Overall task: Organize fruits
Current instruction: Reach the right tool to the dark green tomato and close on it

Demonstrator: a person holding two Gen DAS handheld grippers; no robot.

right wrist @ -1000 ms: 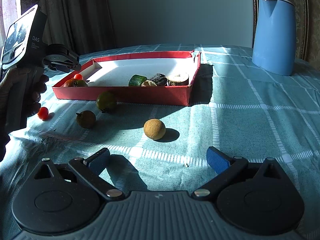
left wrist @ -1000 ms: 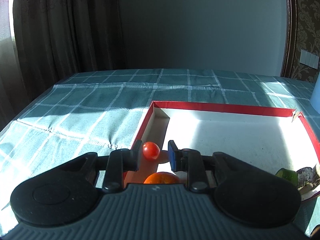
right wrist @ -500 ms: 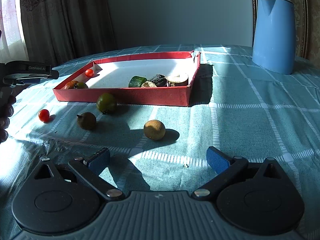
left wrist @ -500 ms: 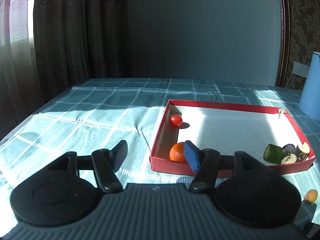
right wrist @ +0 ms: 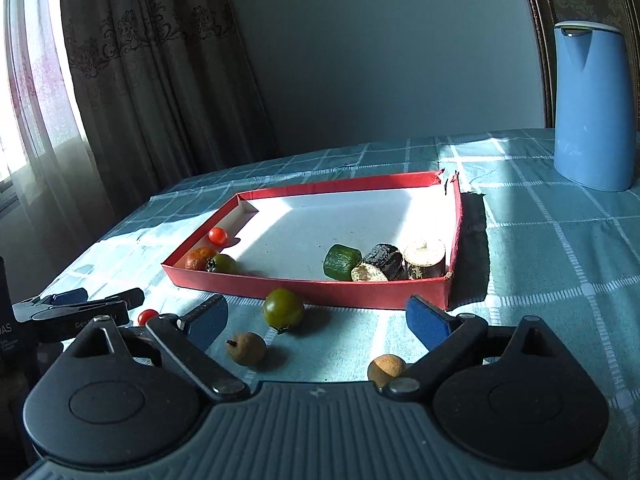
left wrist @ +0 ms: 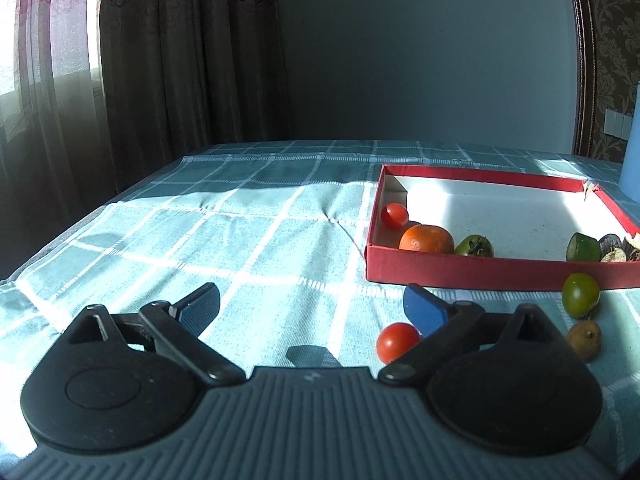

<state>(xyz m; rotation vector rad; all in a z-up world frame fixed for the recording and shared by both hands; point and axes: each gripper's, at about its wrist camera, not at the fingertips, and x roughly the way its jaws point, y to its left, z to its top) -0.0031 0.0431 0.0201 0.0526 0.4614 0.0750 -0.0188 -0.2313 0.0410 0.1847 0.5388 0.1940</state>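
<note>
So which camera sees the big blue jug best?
The right wrist view: the blue jug stands whole on the tablecloth behind the red tray. The left wrist view catches only a sliver of it at the right edge.

Window (left wrist: 24,52) sunlight from left, hard shadows, glare in tray (right wrist: 320,232), dim wall, perhaps slight blur, fisheye-bent edges

tablecloth (left wrist: 256,240): woven check cloth, matt | red tray (right wrist: 320,292): cardboard, matt, white paper lining | cherry tomato (left wrist: 397,342): glossy skin | blue jug (right wrist: 592,104): smooth plastic | curtain (right wrist: 160,80): patterned fabric
</note>
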